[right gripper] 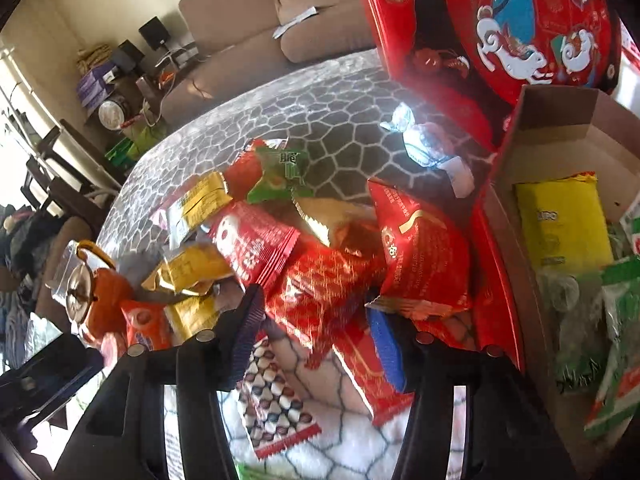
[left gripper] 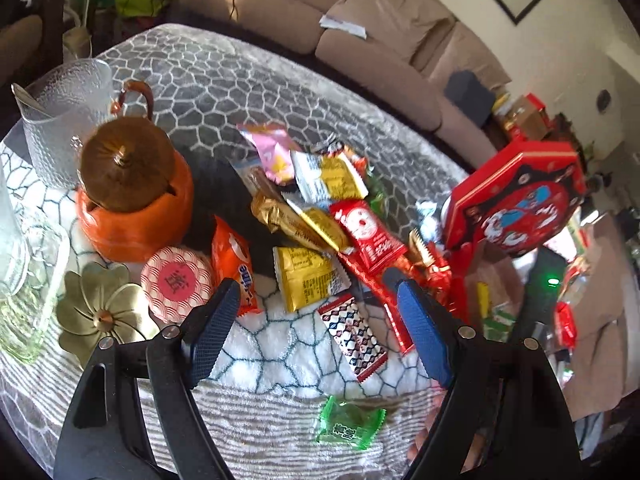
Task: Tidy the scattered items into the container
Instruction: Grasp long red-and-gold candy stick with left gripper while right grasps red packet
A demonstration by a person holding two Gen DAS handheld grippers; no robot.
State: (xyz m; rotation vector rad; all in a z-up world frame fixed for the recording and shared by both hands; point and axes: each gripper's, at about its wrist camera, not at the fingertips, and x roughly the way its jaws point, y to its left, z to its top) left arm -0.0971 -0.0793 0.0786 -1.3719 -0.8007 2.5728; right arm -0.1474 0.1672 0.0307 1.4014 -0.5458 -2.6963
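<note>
A heap of snack packets lies on the patterned tablecloth: yellow packets (left gripper: 306, 278), a red packet (left gripper: 366, 236), a patterned red-and-white bar (left gripper: 354, 338) and a green candy (left gripper: 350, 428). My left gripper (left gripper: 316, 304) is open and empty above the yellow packet and the bar. My right gripper (right gripper: 316, 316) is open over a crinkled red foil packet (right gripper: 320, 292), with the patterned bar (right gripper: 276, 392) below it. A cardboard box (right gripper: 556, 120) at the right holds a yellow packet (right gripper: 562, 224) and green ones. A red tin lid (right gripper: 532, 24) stands tilted behind it.
An orange pumpkin-shaped jar (left gripper: 132, 196) with a brown lid, a round red-patterned tin (left gripper: 176, 284), a brass flower dish (left gripper: 104, 312) and a glass pitcher (left gripper: 66, 116) stand at the left. A beige sofa (left gripper: 360, 52) lies beyond the table.
</note>
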